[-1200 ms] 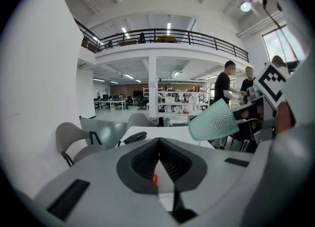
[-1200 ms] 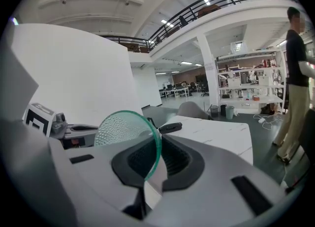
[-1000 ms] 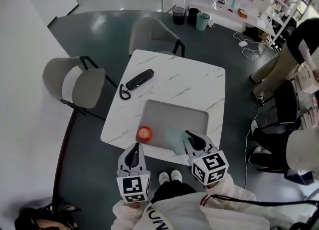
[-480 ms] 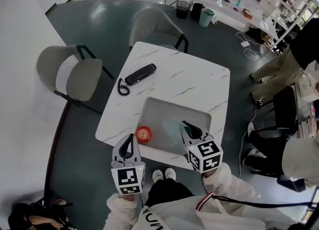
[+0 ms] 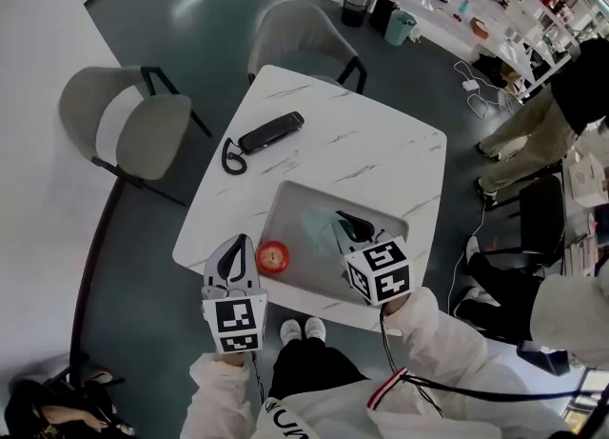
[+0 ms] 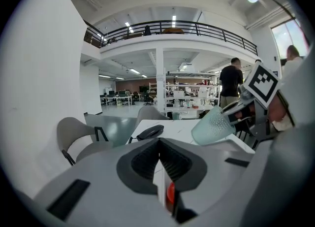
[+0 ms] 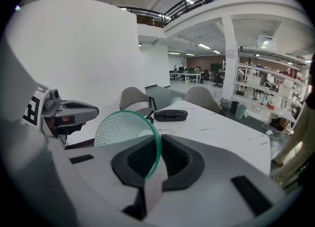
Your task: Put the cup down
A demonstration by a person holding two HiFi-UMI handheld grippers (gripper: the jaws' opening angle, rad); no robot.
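- Cup [image 5: 321,229]: pale green, see-through and dimpled, it hangs tilted in the right gripper [image 5: 350,228] over the grey tray [image 5: 290,201], clear of the tray's floor.
- In the right gripper view the cup [image 7: 124,131] has its rim wall pinched between the jaws of the right gripper [image 7: 155,146], which are clamped on that thin wall, with the rest of the cup standing out to the left.
- Left gripper [image 5: 238,249] hovers at the near-left edge of the white marbled worktop [image 5: 381,156]. In the left gripper view the jaws of the left gripper [image 6: 160,145] are together with nothing between them.
- From the left gripper view the cup [image 6: 214,125] shows up to the right, apart from the left gripper.
- A red round thing [image 5: 273,256] lies at the tray's near-left edge, just beside the left gripper.
- A black phone handset [image 5: 271,130] with a coiled cord lies on the worktop beyond the tray, well apart from the cup.
- Two grey chairs [image 5: 124,128] stand at the far sides of the worktop.
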